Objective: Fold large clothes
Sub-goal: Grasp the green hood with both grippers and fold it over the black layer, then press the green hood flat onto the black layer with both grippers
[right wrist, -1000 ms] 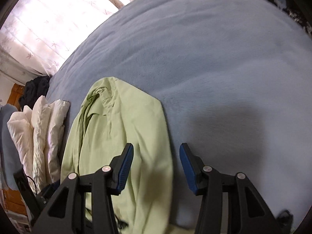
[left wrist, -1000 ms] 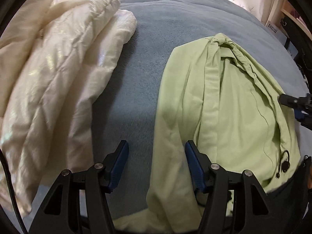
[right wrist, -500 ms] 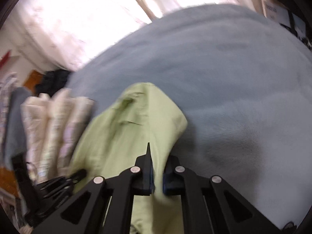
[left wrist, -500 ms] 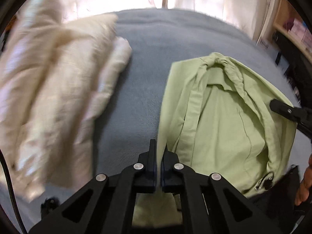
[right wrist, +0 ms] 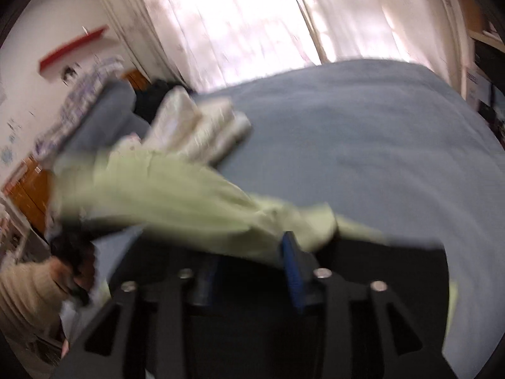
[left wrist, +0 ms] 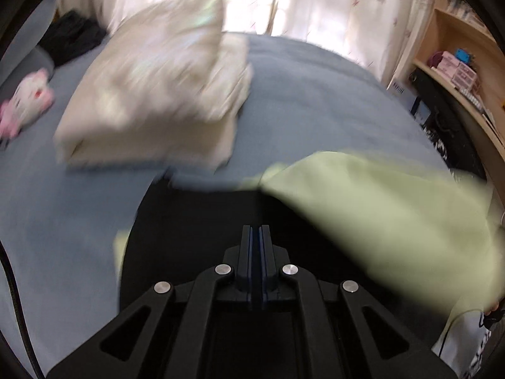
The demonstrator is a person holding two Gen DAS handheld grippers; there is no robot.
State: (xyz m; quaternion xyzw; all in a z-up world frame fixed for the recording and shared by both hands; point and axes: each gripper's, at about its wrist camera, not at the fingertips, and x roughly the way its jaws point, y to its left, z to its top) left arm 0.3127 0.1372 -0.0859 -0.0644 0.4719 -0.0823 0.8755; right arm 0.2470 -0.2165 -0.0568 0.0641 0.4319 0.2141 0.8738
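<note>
**Green garment swung up mid-fold**

Left gripper (left wrist: 255,230) was clamped shut, with no cloth visible between its pads. Right gripper (right wrist: 249,252) had jaws just opening, the green garment (right wrist: 176,195) bunched across its tips, not clearly pinched. The garment hung just ahead of both, above the blue bed (left wrist: 315,94), with the cream quilt (left wrist: 157,94) farther on. Probably best to keep both corners level and lay them down evenly. A second earlier it lay flat, both jaws wide.

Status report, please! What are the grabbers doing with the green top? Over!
Left gripper shut, grip unclear. Right gripper jaws just been opening, green top draped over fingertips, not pinched. Top raised above blue bed, blurred. Cream bedding beside, not blocking.
</note>
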